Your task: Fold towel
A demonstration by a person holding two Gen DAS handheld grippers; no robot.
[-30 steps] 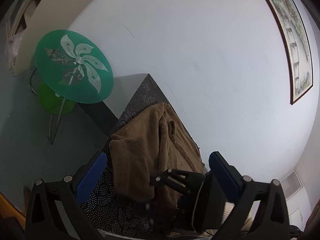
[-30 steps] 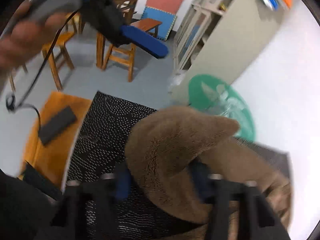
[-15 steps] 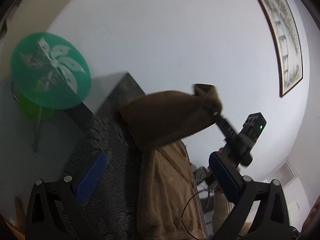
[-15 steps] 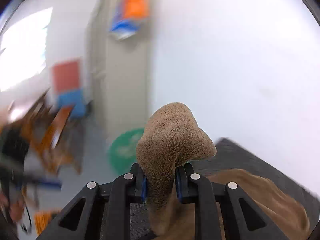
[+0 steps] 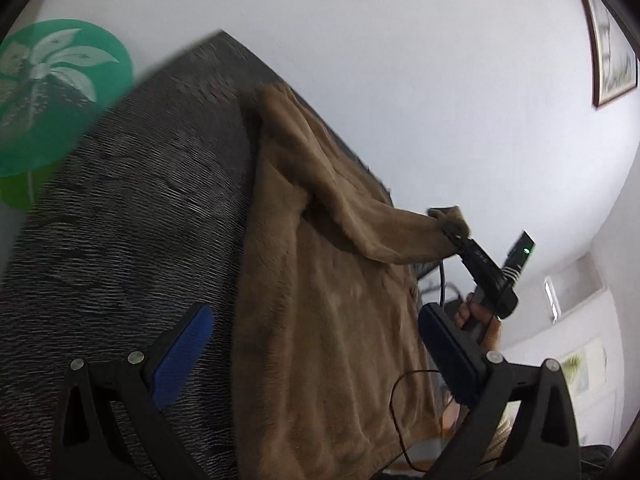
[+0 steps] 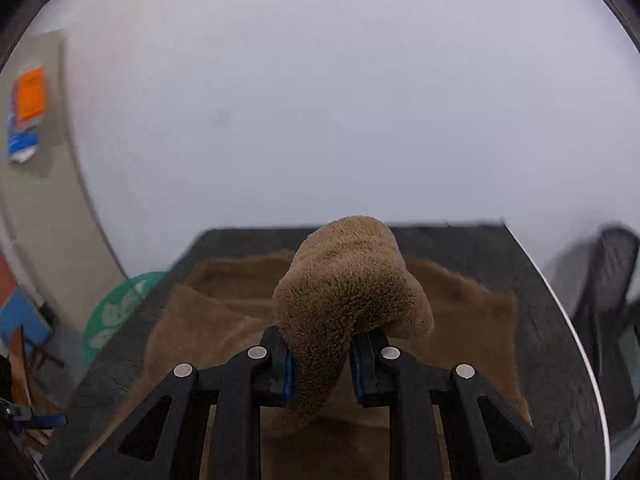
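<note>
A brown fluffy towel (image 5: 328, 320) lies spread on a dark patterned table (image 5: 120, 220). My left gripper (image 5: 316, 344) hovers open above its near part, blue pads wide apart and nothing between them. Further right in the left wrist view, my right gripper (image 5: 450, 232) is shut on a lifted corner of the towel, pulling it up and away from the table. In the right wrist view that corner of the towel (image 6: 344, 288) bulges out between the clamped fingers of the right gripper (image 6: 320, 364), with the remaining cloth spread flat on the table (image 6: 560, 360) below.
A round green glass side table (image 5: 52, 92) stands beyond the table's left edge. A white wall runs behind the table, with a framed picture (image 5: 608, 40) at upper right. A black chair (image 6: 608, 280) stands to the right. A hand (image 5: 476, 320) holds the right gripper's handle.
The right gripper has carried the towel corner up and then out to the right and lower, unfolding the towel. The left gripper stayed open and swung closer over the cloth.
</note>
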